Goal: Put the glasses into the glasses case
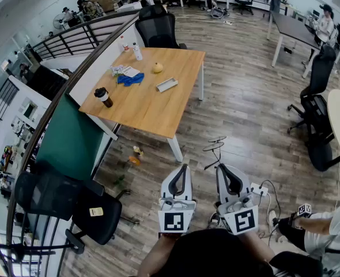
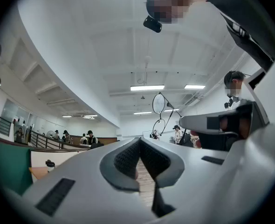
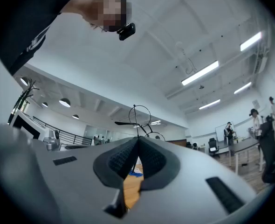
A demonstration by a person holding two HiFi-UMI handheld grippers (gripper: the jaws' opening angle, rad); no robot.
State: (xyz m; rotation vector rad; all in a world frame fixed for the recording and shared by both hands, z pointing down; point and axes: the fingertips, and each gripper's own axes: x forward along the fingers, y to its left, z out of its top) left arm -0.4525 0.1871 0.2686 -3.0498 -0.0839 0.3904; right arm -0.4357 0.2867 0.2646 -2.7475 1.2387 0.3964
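Right gripper view: right gripper (image 3: 138, 139) jaws clamped on the wire-framed glasses (image 3: 140, 115), which are held in the air. Left gripper (image 2: 140, 141) closed, empty. Glasses case (image 1: 167, 85) lies on the wooden table (image 1: 153, 111), well apart.

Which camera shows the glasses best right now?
The left gripper view: the glasses show both round lenses clearly against a pale background. The right gripper view shows them pinched in the right gripper, partly hidden; the head view shows only thin wire.

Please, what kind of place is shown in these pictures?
Probably an open-plan office: a light wooden rectangular table, a black mesh office chair on a brown wood-plank floor, and long white ceiling strip lights.
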